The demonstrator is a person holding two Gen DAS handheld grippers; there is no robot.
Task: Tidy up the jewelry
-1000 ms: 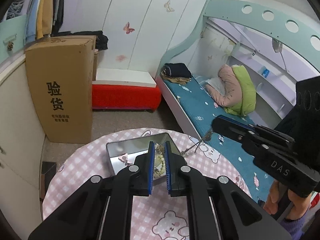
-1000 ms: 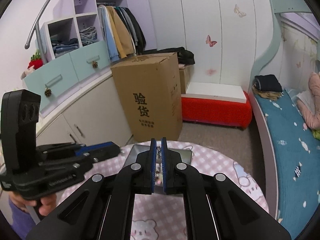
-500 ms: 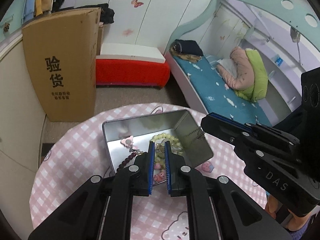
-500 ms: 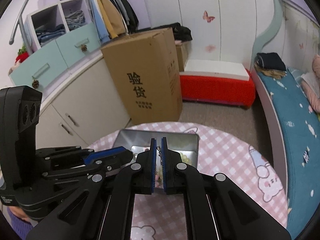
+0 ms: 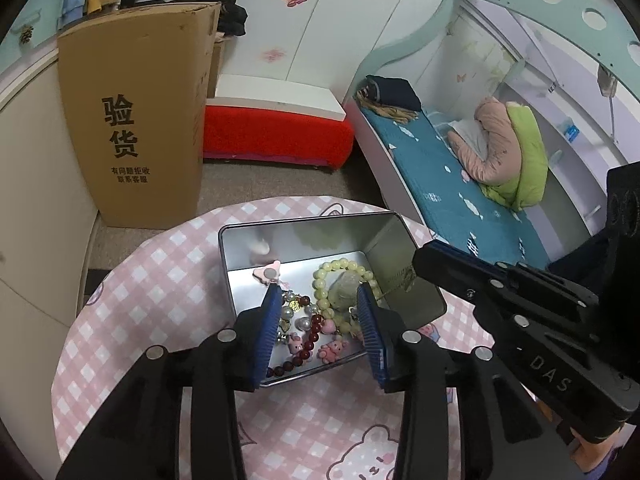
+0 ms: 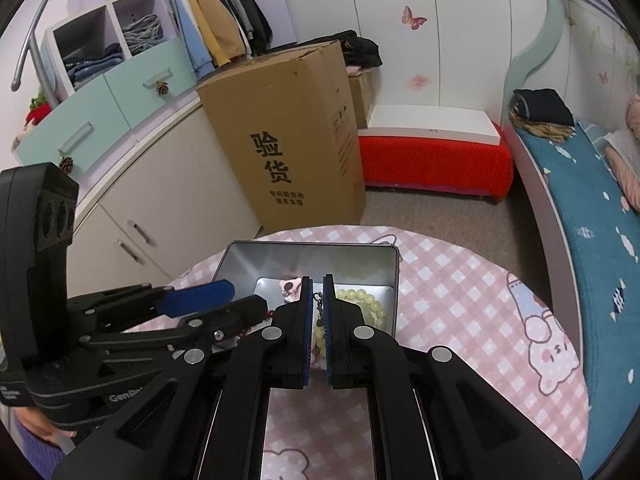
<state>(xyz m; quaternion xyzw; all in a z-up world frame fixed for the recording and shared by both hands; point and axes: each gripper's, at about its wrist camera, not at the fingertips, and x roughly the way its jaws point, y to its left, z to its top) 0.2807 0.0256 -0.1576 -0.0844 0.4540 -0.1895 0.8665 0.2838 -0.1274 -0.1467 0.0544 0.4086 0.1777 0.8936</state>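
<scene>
An open silver tin (image 5: pixel 300 240) stands on the round table with the pink checked cloth (image 5: pixel 160 264). My left gripper (image 5: pixel 319 294) hangs low over the tin with its jaws opening and its pads pressing on nothing. Under it lie a dark red bead bracelet (image 5: pixel 310 342), pearl beads and pink charms (image 5: pixel 332 350), beside a pale yellow-green bead bracelet (image 5: pixel 340 268). My right gripper (image 6: pixel 318 284) is shut on a thin chain necklace (image 6: pixel 319 304) over the tin (image 6: pixel 312 245), and its tip (image 5: pixel 420 258) comes in from the right with the chain (image 5: pixel 402 280) hanging into the tin.
A tall cardboard box (image 6: pixel 288 140) stands on the floor behind the table, with a red bench (image 6: pixel 432 160) next to it. A bed with a teal sheet (image 5: pixel 440 184) runs along the right. White cupboards (image 6: pixel 160 200) curve along the left.
Both grippers have sunk towards the tin. The left jaws, shut before, have parted, and the beads they carried now lie in the tin. The right jaws stay shut on the chain.
</scene>
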